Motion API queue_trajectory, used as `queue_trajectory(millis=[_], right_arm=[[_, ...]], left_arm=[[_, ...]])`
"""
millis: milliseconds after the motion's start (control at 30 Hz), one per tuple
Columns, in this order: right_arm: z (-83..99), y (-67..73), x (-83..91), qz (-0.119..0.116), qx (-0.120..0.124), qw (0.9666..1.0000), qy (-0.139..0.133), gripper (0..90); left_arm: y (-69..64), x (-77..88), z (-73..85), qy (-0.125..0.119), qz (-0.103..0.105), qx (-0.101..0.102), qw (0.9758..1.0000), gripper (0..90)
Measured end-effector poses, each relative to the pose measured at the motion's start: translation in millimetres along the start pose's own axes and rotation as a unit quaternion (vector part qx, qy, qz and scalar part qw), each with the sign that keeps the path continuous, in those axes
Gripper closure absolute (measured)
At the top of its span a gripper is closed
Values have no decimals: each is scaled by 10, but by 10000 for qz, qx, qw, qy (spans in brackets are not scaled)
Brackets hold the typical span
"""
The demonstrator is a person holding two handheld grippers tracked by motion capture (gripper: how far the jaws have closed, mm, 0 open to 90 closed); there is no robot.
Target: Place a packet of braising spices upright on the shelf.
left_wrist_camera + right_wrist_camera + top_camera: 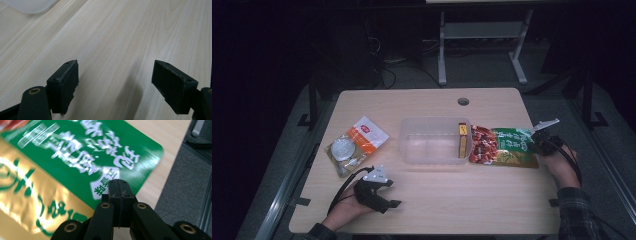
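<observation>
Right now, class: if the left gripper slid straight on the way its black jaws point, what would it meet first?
Probably nothing soon: the left gripper, jaws open, faces bare pale wooden table; the clear plastic container lies off to one side.

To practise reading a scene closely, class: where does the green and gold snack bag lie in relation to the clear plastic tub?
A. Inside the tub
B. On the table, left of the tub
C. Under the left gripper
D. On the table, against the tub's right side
D: in the high view the green and gold snack bag lies flat on the table, its left end against the clear plastic tub.
</observation>
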State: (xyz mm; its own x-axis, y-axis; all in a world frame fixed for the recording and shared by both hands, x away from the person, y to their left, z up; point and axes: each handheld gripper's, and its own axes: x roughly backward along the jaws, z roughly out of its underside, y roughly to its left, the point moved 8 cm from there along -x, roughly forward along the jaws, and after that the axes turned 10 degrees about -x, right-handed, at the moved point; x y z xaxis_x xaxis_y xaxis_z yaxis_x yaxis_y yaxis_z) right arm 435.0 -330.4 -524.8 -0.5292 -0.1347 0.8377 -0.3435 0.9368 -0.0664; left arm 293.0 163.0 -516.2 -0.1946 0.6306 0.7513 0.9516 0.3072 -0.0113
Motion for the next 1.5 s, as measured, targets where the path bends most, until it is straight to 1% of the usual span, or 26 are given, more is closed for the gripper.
queue_trajectory(millis=[33,67,100,133,233,267,300,400,433,467,533,633,733,767,800,833,900,933,967,1000,1067,1133,1300,1400,1467,1500], right_arm=[[72,68,56,12,144,9999,70,900],[72,68,56,12,144,9999,70,900],[95,85,75,21,216,9997,91,900],[170,138,130,49,341,9993,144,900],[258,205,200,21,494,9985,224,900],[258,205,200,21,494,9985,224,900],[331,263,258,5,607,9978,275,900],[423,363,332,-46,745,9967,331,900],[423,363,332,-46,745,9967,331,900],[494,468,391,-157,852,9955,379,900],[543,562,434,-287,911,9946,401,900],[606,738,495,-486,1098,9918,434,900],[636,937,535,-756,1314,9875,437,900],[640,1004,544,-844,1381,9858,444,900],[640,1004,544,-844,1381,9858,444,900],[646,1156,566,-1030,1502,9821,479,900],[648,1263,580,-1145,1590,9793,511,900],[648,1263,580,-1145,1590,9793,511,900],[641,1401,590,-1345,1694,9750,501,900],[638,1443,591,-1405,1729,9736,501,900],[623,1553,590,-1553,1847,9692,487,900],[595,1670,578,-1671,2046,9635,439,900],[555,1951,578,-1920,2354,9519,414,900],[531,2135,578,-2078,2575,9429,379,900],[508,2274,576,-2191,2740,9358,337,900],[501,2319,575,-2227,2790,9336,326,900]], left_arm=[[-2,1,-1,5,3,-12,10000,211],[-2,1,-1,5,3,-12,10000,211],[-9,4,-3,12,4,-22,10000,211],[-19,7,-12,-4,11,-26,10000,211],[-19,9,-18,-7,6,-40,10000,210],[-19,9,-18,-7,6,-40,10000,211],[-21,8,-21,-4,7,-41,10000,211],[-25,4,-27,6,29,-66,10000,211],[-25,4,-27,6,29,-66,10000,211],[-28,-7,-38,-39,21,-62,10000,211],[-31,-16,-47,-72,21,-61,10000,210],[-31,-18,-55,-79,22,-82,9999,211],[-29,-15,-56,-36,35,-134,9999,211],[-33,-20,-64,-76,27,-111,9999,210],[-33,-20,-64,-76,27,-111,9999,210],[-35,-18,-67,-77,27,-123,9999,211],[-33,-18,-67,-88,28,-124,9999,210],[-33,-18,-67,-88,28,-124,9999,211],[-33,-17,-67,-94,27,-117,9999,210],[-29,-13,-62,-63,33,-152,9999,211],[-31,-16,-65,-81,31,-126,9999,211],[-32,-19,-68,-81,34,-140,9999,211],[-31,-17,-69,-82,36,-142,9999,211],[-32,-19,-69,-76,39,-143,9999,210],[-38,-14,-66,-37,60,-160,9998,210],[-39,-11,-67,-38,63,-158,9998,211]])
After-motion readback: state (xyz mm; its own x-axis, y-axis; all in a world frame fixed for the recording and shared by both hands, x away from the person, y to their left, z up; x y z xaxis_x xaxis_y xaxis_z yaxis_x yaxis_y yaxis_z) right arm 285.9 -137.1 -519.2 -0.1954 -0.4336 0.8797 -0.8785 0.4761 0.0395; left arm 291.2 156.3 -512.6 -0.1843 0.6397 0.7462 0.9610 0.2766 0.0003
